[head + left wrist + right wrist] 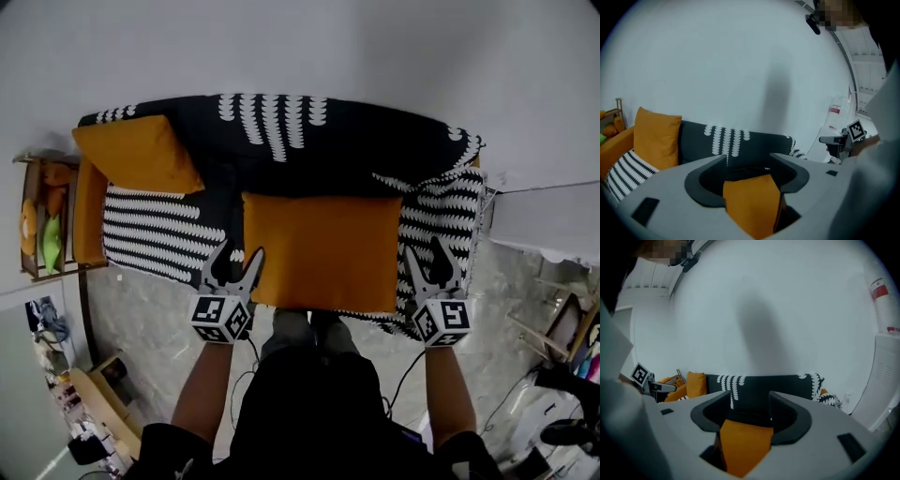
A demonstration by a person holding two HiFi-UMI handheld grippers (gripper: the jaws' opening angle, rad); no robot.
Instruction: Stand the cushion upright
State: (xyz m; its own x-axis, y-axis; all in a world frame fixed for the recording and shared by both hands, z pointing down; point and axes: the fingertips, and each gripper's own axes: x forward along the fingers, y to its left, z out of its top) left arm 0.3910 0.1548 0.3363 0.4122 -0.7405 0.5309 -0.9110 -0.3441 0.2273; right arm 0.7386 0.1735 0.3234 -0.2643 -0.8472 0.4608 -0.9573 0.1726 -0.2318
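Hardly started, by the look. Lying flat on the sofa seat (155, 234), between the left gripper (241, 247) and the right gripper (424, 244): the cushion (323, 248). Both released, jaws apart, clamping nothing, just beside its near corners. Left to do: grasp, tip up against the backrest (281, 141).

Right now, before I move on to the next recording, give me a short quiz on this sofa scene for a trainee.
1. Multiple choice: the large orange cushion on the sofa is A) lying flat on the seat, B) standing against the backrest, C) on the floor.
2. True or false: the left hand-held gripper and the right hand-held gripper both have their jaws apart.
3. In the head view, at which end of the sofa does the smaller orange cushion stand upright?

Key: 1 A. 2 True. 3 The left end, against the backrest.
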